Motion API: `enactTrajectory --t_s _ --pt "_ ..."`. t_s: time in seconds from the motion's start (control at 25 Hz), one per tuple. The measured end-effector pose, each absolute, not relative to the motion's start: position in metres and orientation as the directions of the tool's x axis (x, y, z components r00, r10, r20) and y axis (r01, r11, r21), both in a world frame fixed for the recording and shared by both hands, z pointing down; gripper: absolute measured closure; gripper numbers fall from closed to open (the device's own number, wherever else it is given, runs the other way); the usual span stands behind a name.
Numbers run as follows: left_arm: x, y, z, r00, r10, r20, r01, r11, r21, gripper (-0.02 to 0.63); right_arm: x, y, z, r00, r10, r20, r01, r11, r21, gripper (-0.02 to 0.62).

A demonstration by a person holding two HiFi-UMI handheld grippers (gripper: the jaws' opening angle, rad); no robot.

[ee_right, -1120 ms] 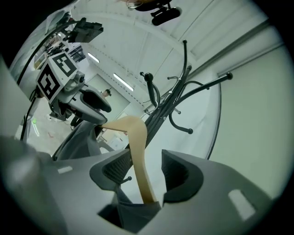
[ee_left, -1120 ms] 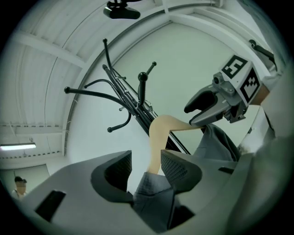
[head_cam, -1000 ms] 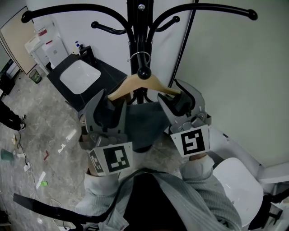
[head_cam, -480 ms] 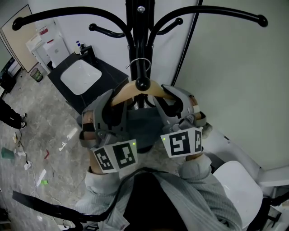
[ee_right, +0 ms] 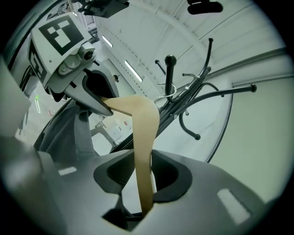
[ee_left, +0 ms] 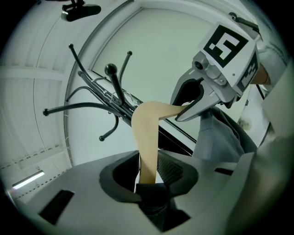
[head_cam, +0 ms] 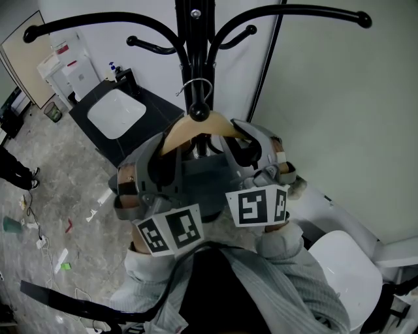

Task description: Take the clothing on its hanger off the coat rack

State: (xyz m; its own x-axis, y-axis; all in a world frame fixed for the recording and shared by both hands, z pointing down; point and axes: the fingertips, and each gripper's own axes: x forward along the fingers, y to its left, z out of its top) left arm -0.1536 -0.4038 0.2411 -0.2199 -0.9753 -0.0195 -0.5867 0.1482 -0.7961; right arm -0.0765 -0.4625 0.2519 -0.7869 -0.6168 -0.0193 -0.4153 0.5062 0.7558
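A wooden hanger (head_cam: 175,134) carries grey clothing (head_cam: 204,177), and its wire hook (head_cam: 196,85) sits over a peg of the black coat rack (head_cam: 194,45). My left gripper (head_cam: 163,149) holds the hanger's left arm (ee_left: 148,137). Its jaws are closing, and the pads touch the wood on both sides. My right gripper (head_cam: 245,140) holds the hanger's right arm (ee_right: 144,137) the same way, its jaws closing too. Each gripper view shows the other gripper on the far end of the hanger. The clothing (ee_left: 220,137) hangs below, partly hidden by both grippers.
The rack's curved arms (head_cam: 294,13) spread overhead. A black counter with a white sink (head_cam: 116,112) stands at the back left. A white chair (head_cam: 346,274) is at the lower right. Litter lies on the floor (head_cam: 65,225), and a wall is close on the right.
Both grippers moved up and inward onto the hanger's arms, and their jaws narrowed around the wood. The hanger and hook sit a little higher against the rack pole.
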Motion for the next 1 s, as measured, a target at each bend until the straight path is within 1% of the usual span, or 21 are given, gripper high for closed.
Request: enactTrajectory --t_s 0.2,0.36,0.64,0.8,1.0 --pt "-0.136 -0.387 0.215 -0.188 -0.976 -0.11 -0.553 0.197 -0.81 0.492 -0.058 -0.443 0.225 -0.773 -0.624 -0.112 -0.462 0.433 0.774 0.485" --pt "-0.11 -0.377 0.203 -0.118 -0.983 -0.138 -0.549 0.181 -0.816 0.492 -0.027 -0.428 0.213 -0.723 -0.674 -0.15 -0.507 0.371 0.778 0.485" --pt "-0.047 -0.386 0.207 0.072 -0.991 -0.116 -0.557 0.057 -0.829 0.492 0.044 -0.419 0.22 -0.579 -0.805 -0.132 -0.572 0.285 0.769 0.485" --pt "-0.018 -0.395 0.22 0.158 -0.983 -0.092 -0.578 -0.017 -0.816 0.492 0.076 -0.418 0.231 -0.508 -0.855 -0.107 -0.588 0.253 0.769 0.485" --pt "0.031 -0.393 0.236 0.288 -0.955 -0.07 -0.593 -0.12 -0.796 0.492 0.128 -0.401 0.244 -0.383 -0.921 -0.07 -0.602 0.192 0.775 0.485"
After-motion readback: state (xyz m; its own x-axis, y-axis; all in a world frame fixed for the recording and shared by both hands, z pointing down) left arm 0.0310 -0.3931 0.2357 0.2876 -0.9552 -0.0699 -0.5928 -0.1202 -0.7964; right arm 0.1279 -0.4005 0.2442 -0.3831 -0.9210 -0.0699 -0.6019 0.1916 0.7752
